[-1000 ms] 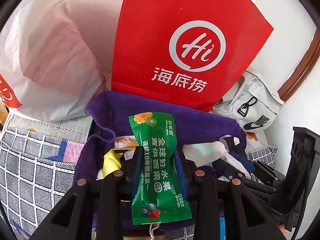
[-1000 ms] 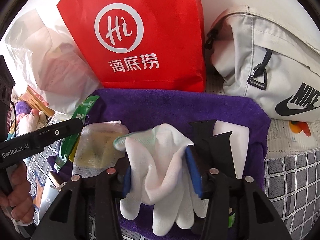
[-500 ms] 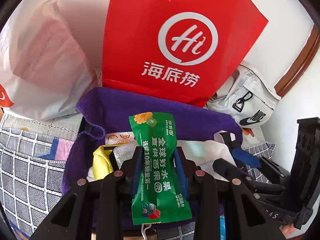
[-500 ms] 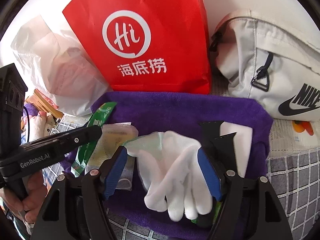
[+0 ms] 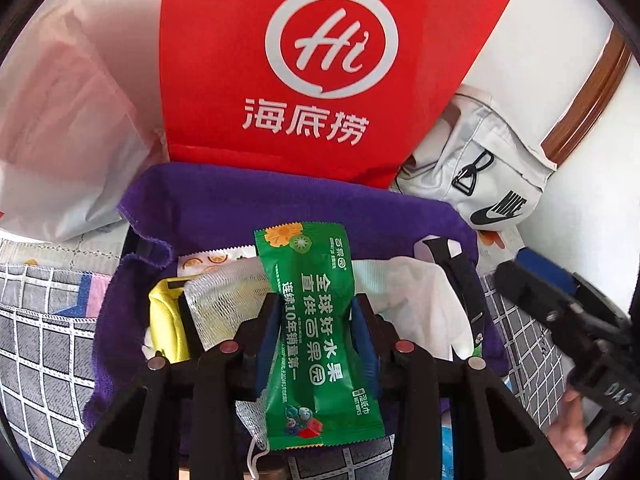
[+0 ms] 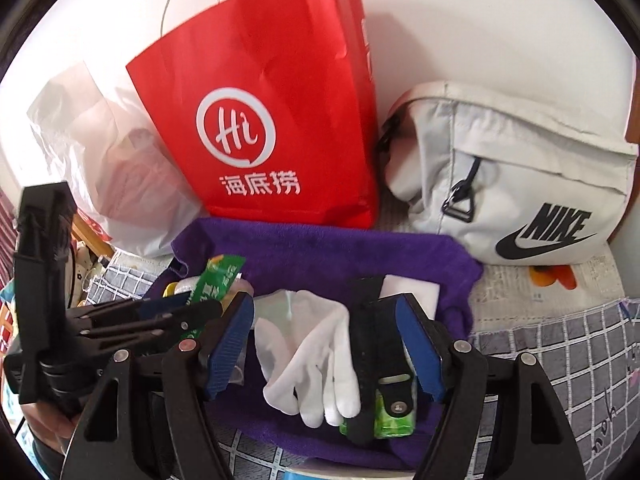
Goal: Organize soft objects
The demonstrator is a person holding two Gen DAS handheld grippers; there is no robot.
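Note:
My left gripper (image 5: 316, 320) is shut on a green wet-wipe packet (image 5: 316, 336) and holds it above a purple towel (image 5: 248, 200). The packet also shows in the right wrist view (image 6: 214, 280). My right gripper (image 6: 324, 344) is open and empty, its blue pads either side of a white glove (image 6: 316, 356) that lies on the purple towel (image 6: 320, 244). The glove also shows in the left wrist view (image 5: 424, 300). A black strap (image 6: 366, 344) lies beside the glove. A yellow item (image 5: 168, 320) and a white mesh piece (image 5: 224, 300) lie on the towel under the left gripper.
A red paper bag (image 6: 272, 120) stands behind the towel against the wall. A grey Nike pouch (image 6: 516, 184) lies to its right and a translucent plastic bag (image 6: 100, 160) to its left. A checked grey cloth (image 6: 560, 340) covers the surface.
My right gripper has opened, let go of the white glove and drawn back; the glove now lies on the towel. My left gripper still holds the green packet.

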